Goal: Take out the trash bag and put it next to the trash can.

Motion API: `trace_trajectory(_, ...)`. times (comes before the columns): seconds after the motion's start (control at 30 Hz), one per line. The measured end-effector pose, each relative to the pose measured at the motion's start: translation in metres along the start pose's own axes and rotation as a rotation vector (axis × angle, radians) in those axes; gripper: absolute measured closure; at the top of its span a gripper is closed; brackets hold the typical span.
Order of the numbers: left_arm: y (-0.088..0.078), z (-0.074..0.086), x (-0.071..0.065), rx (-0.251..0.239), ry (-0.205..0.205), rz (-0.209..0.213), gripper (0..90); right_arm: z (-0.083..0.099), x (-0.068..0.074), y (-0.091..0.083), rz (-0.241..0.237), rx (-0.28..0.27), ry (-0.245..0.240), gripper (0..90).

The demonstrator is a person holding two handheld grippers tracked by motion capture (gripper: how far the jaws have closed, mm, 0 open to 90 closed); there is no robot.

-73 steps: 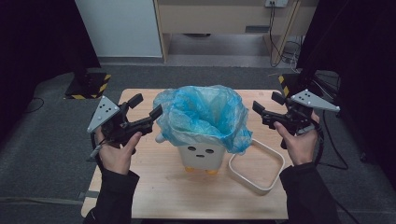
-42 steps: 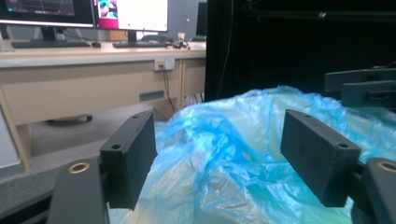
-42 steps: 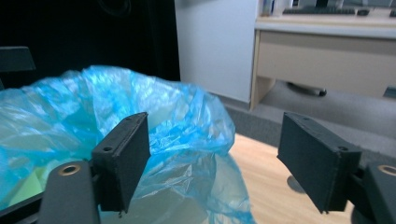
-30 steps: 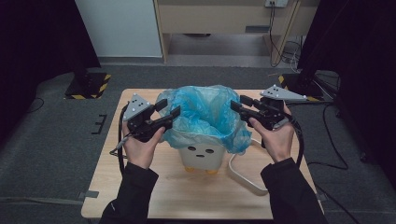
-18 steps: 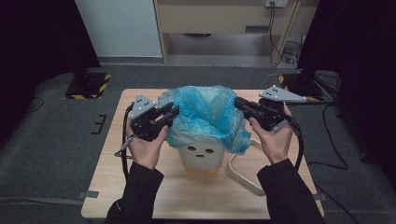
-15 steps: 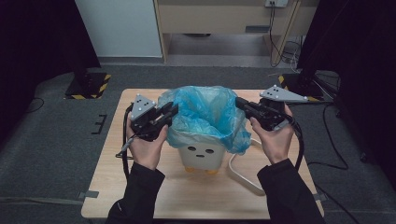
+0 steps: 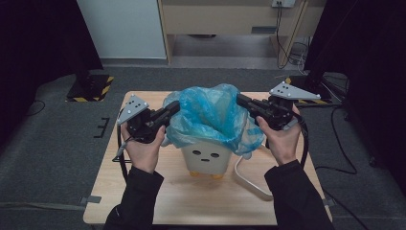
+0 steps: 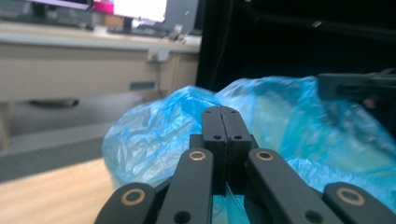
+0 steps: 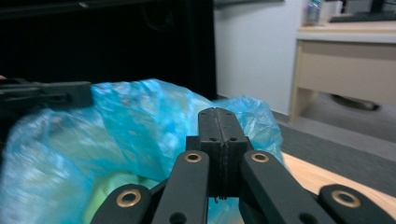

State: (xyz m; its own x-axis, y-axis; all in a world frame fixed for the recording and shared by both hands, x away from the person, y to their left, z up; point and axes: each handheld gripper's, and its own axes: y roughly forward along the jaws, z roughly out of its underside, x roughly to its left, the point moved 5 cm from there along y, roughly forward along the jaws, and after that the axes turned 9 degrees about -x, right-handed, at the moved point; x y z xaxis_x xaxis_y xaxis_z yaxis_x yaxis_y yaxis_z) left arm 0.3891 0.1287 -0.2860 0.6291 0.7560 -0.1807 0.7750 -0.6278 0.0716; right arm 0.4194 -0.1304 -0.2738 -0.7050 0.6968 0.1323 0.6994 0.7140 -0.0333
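Observation:
A small white bin with a drawn face stands mid-table, lined with a crumpled blue plastic bag that puffs out over its rim. My left gripper is at the bag's left edge; its jaws have just been closing and now sit pressed together on a thin fold of the film. My right gripper is shut on the bag's right edge. In the left gripper view the closed tips face the right gripper across the bag. The right gripper view has its closed tips facing the left gripper.
A white ring-shaped frame lies on the wooden table just right of the bin. Cables trail from both grippers. Beyond the table are a grey floor, a wooden desk and a yellow-black striped base.
Both hands came in from the table's sides to the bag's rim. Each gripper's jaws, open earlier, have closed on the blue film.

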Motion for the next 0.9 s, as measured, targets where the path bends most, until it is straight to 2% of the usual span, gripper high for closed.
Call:
trace_trajectory(0.17,0.008,-0.016,-0.017,-0.069,0.004,0.078,90.0,-0.013,0.008,0.004,-0.053,-0.028,0.0,90.0)
trace_trajectory(0.27,0.014,-0.022,-0.028,-0.085,-0.001,0.128,90.0,-0.022,0.015,0.007,-0.09,-0.043,-0.002,90.0)
trace_trajectory(0.43,0.024,-0.025,-0.047,-0.094,0.025,0.185,89.9,-0.037,0.027,0.01,-0.153,-0.063,0.0,90.0)
trace_trajectory(0.63,0.033,-0.018,-0.06,-0.081,0.047,0.223,89.7,-0.042,0.039,0.014,-0.206,-0.035,-0.019,90.0)
trace_trajectory(0.73,0.035,-0.016,-0.064,-0.075,0.08,0.23,89.7,-0.041,0.042,0.016,-0.226,-0.019,-0.021,90.0)
trace_trajectory(0.83,0.037,-0.015,-0.068,-0.071,0.096,0.226,88.7,-0.04,0.044,0.016,-0.248,-0.015,-0.015,90.0)
trace_trajectory(0.9,0.037,-0.014,-0.07,-0.085,0.107,0.206,83.4,-0.04,0.045,0.017,-0.25,-0.017,-0.022,90.0)
